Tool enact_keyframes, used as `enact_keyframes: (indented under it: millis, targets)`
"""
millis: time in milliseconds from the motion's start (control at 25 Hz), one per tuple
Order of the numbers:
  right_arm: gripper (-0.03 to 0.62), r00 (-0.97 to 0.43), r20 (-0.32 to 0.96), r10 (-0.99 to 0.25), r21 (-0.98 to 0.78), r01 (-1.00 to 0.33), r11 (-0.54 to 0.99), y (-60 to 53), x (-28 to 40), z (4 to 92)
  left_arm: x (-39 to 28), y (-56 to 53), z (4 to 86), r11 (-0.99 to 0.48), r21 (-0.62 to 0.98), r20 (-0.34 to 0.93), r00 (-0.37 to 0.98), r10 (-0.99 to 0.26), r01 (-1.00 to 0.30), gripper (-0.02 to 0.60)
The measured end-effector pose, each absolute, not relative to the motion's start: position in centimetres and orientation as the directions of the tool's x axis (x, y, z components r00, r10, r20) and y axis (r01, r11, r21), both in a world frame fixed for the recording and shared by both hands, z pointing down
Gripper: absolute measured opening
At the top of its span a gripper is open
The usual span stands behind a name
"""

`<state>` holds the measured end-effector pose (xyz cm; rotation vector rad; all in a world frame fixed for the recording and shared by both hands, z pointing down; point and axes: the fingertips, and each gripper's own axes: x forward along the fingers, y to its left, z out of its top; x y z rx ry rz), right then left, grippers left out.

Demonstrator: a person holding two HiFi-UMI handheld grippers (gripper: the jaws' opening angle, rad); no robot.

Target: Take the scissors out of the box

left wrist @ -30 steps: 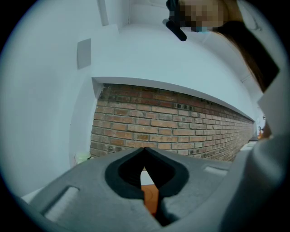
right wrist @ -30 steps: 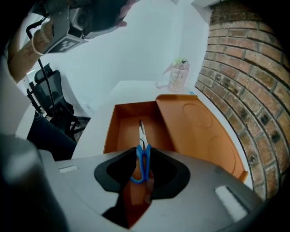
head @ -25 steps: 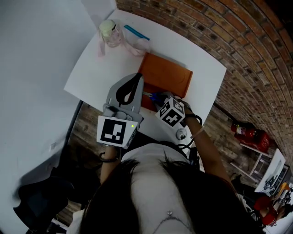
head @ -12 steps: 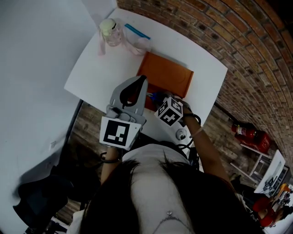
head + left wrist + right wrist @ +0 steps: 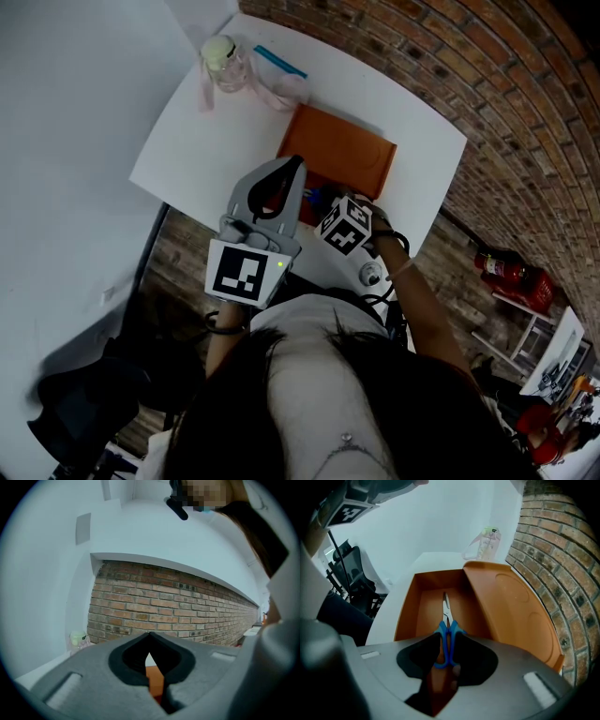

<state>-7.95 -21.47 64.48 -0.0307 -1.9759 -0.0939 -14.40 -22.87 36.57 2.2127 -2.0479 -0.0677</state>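
Note:
The orange box stands open on the white table, its lid folded back flat. Blue-handled scissors lie on the box floor, blades pointing away from me. My right gripper points steeply down into the box; its jaws have just been opening and stand open with the blue handles between the fingertips. In the head view the right gripper sits at the box's near end, a glimpse of the scissors beside it. My left gripper hovers level by the box's near left corner, shut and empty.
A jar with a pale lid and a clear bag stand at the table's far left corner, next to a blue strip. A brick wall runs along the table's far side. A dark chair stands left of the table.
The left gripper has edged slightly right, toward the box. The right gripper has stayed over the box's near end.

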Motion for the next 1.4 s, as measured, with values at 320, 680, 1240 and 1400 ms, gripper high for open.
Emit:
enact_keyframes:
  millis: [320,680,1240,1400]
  targets:
    - [0.12,-0.388,0.921,-0.017,0.047,0.067,0.997,-21.5,-8.09,64.83,-14.46,-23.11,36.75,-0.077,0.121,0.061,0.085,-0.994,-0.99,-0.001]
    - [0.121,-0.371,0.928,-0.014,0.049,0.085,0.995,-21.31,-8.11,65.29,-14.57,-23.23,36.84,-0.085,0.124,0.066,0.093,-0.993,-0.989,-0.002]
    - [0.117,-0.365,0.931,-0.001,0.037,0.091,0.995,-21.15,-8.23,65.45,-15.05,-23.19,36.94,-0.077,0.131,0.065,0.087,-0.994,-0.988,-0.001]
    - [0.113,-0.365,0.931,0.004,0.033,0.095,0.995,-21.17,-8.2,65.48,-15.14,-23.18,36.94,-0.073,0.129,0.065,0.082,-0.994,-0.989,-0.002]
